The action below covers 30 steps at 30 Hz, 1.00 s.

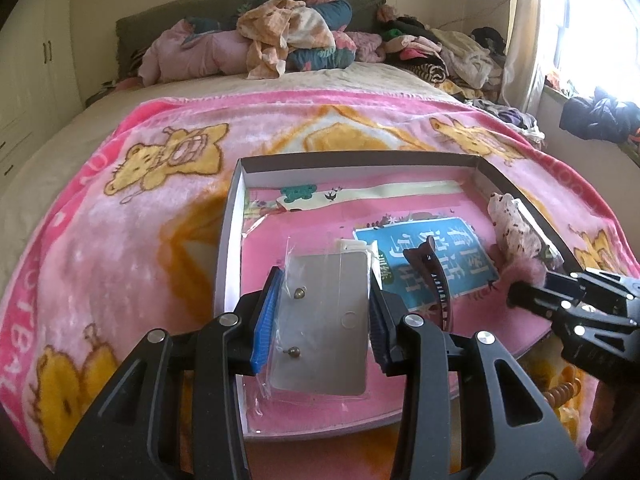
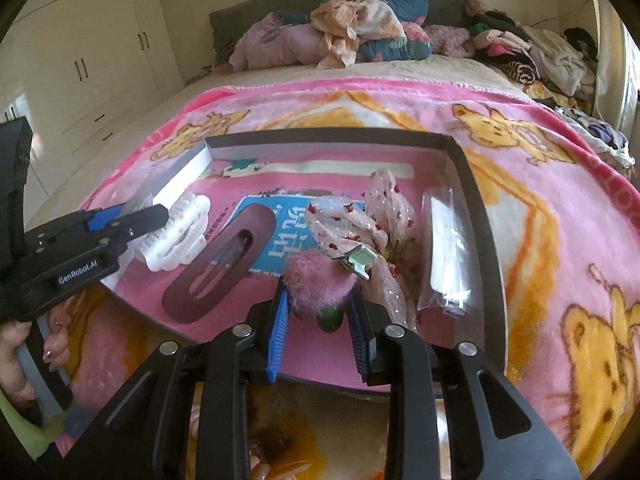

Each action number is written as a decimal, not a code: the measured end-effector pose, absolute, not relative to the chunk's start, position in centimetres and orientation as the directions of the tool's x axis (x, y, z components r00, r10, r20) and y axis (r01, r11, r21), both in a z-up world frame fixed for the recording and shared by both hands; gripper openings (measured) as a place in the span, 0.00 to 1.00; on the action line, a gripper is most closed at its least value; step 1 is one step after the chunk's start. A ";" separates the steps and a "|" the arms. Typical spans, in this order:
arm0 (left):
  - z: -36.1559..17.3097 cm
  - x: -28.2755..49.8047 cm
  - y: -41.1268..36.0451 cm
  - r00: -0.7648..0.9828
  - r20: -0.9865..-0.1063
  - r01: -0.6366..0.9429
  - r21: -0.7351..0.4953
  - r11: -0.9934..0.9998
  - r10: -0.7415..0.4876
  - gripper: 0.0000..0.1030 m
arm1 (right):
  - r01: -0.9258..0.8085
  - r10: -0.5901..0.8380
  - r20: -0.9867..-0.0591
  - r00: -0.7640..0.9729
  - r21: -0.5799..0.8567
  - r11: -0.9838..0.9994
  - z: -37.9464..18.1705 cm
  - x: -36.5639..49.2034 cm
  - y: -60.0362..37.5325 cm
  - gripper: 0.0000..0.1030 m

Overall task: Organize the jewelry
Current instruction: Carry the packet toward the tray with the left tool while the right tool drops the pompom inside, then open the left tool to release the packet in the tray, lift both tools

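**Evidently two items held over one box: card left, pom-pom right**

Leftmost, the left gripper (image 1: 322, 312) was clamped on a bagged earring card (image 1: 326, 320), its blue pads pressing the card's two long edges. The card's long axis ran straight out along the fingers, over the near-left part of the shallow cardboard box (image 1: 234, 216) on the pink bear blanket (image 1: 120, 216). Two small stud earrings (image 1: 300, 291) sat near its left edge. Next came a white claw clip (image 2: 176, 236) and a dark oval barrette (image 2: 218, 264), both lying in the box. Further right, the right gripper (image 2: 320, 312) was closed around a pink fluffy pom-pom (image 2: 316, 280), just short of the spotted fabric bow (image 2: 360, 224). Judgement: each hand was nearer its own half, and set-down space for the card lay directly beneath and ahead of it.
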<state>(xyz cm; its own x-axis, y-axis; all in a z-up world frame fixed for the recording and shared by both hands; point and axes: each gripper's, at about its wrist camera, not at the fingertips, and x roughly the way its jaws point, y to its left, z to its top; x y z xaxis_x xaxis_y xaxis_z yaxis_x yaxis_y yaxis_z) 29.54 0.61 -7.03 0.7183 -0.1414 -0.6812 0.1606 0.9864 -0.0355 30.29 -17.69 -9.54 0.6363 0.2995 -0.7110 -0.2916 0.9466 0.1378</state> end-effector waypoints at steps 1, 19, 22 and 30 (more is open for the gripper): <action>-7.0 29.5 0.6 0.720 -0.680 0.158 -0.036 0.987 -0.140 0.30 | -0.292 0.300 -0.712 0.635 0.139 0.946 -9.6 30.2 -17.7 0.28; -7.2 29.3 1.9 0.723 -0.673 0.131 -0.093 0.987 -0.159 0.39 | -0.292 0.319 -0.677 0.663 0.158 0.943 -8.3 28.0 -18.3 0.39; -7.2 29.3 1.9 0.725 -0.670 0.133 -0.091 0.987 -0.160 0.39 | -0.293 0.321 -0.665 0.674 0.157 0.943 -7.9 27.5 -18.4 0.40; -6.3 28.0 2.1 0.743 -0.651 0.129 -0.091 0.988 -0.156 0.52 | -0.291 0.311 -0.625 0.716 0.138 0.947 -6.2 26.0 -18.7 0.52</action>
